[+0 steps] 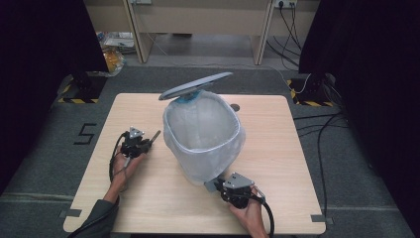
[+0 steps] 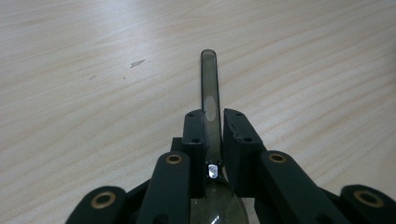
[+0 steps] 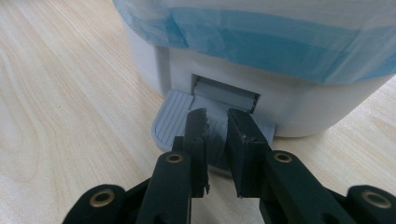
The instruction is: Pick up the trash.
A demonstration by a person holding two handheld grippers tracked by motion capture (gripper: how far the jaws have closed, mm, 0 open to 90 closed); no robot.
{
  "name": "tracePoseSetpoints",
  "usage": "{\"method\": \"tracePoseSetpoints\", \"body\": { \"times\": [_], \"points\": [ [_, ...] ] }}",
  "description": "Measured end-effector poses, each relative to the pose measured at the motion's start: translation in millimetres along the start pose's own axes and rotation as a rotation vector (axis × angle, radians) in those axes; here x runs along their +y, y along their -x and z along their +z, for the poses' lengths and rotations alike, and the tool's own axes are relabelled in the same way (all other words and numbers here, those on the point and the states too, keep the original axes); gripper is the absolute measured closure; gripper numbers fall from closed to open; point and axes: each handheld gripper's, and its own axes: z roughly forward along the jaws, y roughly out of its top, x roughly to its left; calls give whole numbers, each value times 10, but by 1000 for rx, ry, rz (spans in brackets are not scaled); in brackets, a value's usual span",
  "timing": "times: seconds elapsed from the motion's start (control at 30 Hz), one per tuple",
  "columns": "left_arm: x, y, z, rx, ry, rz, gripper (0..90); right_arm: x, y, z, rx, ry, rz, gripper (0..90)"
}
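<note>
Left gripper (image 1: 148, 142): held in the person's left hand near the left part of the table (image 1: 148, 208), left of the bin; its jaws are closed on the handle of a translucent grey spoon (image 2: 211, 100).
Spoon: gripped near the neck, between the two black pads. In the left gripper view the handle is seen running forward past the jaw tips over the wood, and the bowl lies back between the gripper's links. In the high view the handle (image 1: 155, 136) is seen pointing toward the bin. Whether the spoon rests on the table cannot be told.
Right gripper (image 3: 217, 122): held in the person's right hand at the near foot of the bin, also seen in the high view (image 1: 218, 185). Its jaws are brought together as far as they go, and nothing is gripped between them. The tips are placed over the pedal; whether they press on it cannot be told.
Pedal (image 3: 170, 119): a ribbed grey plate that juts from a slot at the base of the bin.
Bin (image 1: 203, 134): a white pedal bin lined with a pale blue bag (image 3: 280, 37), set at the middle of the table.
Lid (image 1: 195, 85): grey, raised and tilted at the far rim of the bin, so the lined inside is left open.
</note>
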Motion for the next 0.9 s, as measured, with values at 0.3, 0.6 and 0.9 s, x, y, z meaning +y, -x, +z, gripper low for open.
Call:
{"method": "tracePoseSetpoints", "body": {
  "times": [0.3,0.6,0.9],
  "points": [
    [-9,1,-33,-31,-11,22,798,-1,1,0,1,1,-1,781],
    [-14,13,-136,-55,6,59,799,-3,0,0,2,1,2,781],
    [40,1,-396,-104,56,64,799,-3,-1,0,2,1,1,781]
  ]
}}
